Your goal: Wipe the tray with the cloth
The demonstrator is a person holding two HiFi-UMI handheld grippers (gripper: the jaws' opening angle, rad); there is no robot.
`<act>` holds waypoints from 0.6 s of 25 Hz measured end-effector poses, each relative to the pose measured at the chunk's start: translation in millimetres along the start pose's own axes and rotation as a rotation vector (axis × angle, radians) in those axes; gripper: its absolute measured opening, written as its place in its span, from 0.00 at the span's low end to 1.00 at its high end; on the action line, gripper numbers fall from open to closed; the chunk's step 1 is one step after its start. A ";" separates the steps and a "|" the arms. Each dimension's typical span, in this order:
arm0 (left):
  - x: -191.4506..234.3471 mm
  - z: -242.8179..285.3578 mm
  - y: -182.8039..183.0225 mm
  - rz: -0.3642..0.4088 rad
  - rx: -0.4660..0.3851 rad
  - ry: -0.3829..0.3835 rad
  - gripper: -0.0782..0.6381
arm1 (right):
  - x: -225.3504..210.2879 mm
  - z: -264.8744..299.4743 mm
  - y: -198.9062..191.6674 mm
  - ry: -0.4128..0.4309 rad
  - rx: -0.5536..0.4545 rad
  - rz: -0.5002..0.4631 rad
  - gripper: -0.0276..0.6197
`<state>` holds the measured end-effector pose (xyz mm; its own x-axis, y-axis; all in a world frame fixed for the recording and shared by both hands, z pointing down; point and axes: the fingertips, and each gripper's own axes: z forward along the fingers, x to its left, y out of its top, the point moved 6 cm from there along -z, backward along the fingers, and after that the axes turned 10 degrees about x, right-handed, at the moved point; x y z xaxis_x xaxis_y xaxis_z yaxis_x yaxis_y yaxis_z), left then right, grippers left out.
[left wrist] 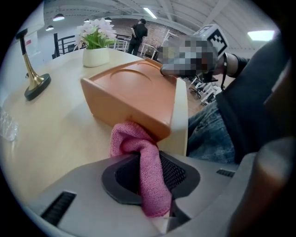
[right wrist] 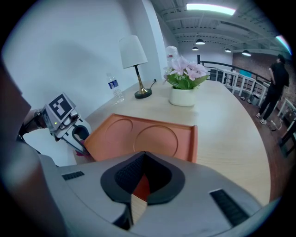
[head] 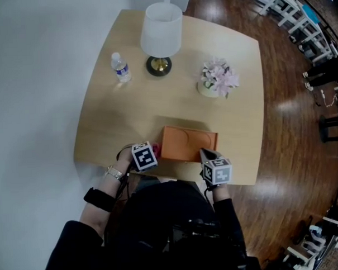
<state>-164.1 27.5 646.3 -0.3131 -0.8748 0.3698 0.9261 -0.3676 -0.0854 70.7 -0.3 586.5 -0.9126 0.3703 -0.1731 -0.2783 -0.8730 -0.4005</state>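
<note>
Head view, tray [head: 186, 142]: orange and oblong, it lay at the near edge of the bench [head: 235, 112], its long axis running left to right along that edge.
Head view, grippers: the left gripper [head: 153, 153] was at the tray's left end and the right gripper [head: 208, 157] at its near right corner.
Head view, far side: a lamp [head: 161, 37], a water bottle [head: 120, 68] and a flower pot [head: 218, 78] stood well apart from the tray.
Left gripper view, fingers: they pinched a pink cloth [left wrist: 138, 152].
Left gripper view, cloth: its bunched free end touched the tray's nearest corner, just beside the bench edge.
Right gripper view, fingers: nearly pressed together, they pinched the tray's near rim, with orange showing between them.
Right gripper view, tray: its face, with two round recesses side by side, pointed up and stretched away towards the left.
</note>
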 end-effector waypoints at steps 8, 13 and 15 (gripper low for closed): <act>-48.1 -4.4 0.1 0.038 -0.137 -0.079 0.26 | -0.8 1.3 -1.2 0.003 -0.013 0.012 0.05; -56.9 -50.3 -8.8 -0.067 -0.295 -0.027 0.26 | 0.9 3.9 -2.0 0.014 -0.004 0.039 0.05; -54.9 -74.2 -10.5 -0.146 -0.381 0.045 0.26 | 2.1 1.1 -1.6 0.016 0.009 0.044 0.05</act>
<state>-172.3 56.0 558.2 -0.4521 -0.8146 0.3632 0.7294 -0.5721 -0.3751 68.8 1.5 587.8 -0.9191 0.3368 -0.2048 -0.2410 -0.8912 -0.3842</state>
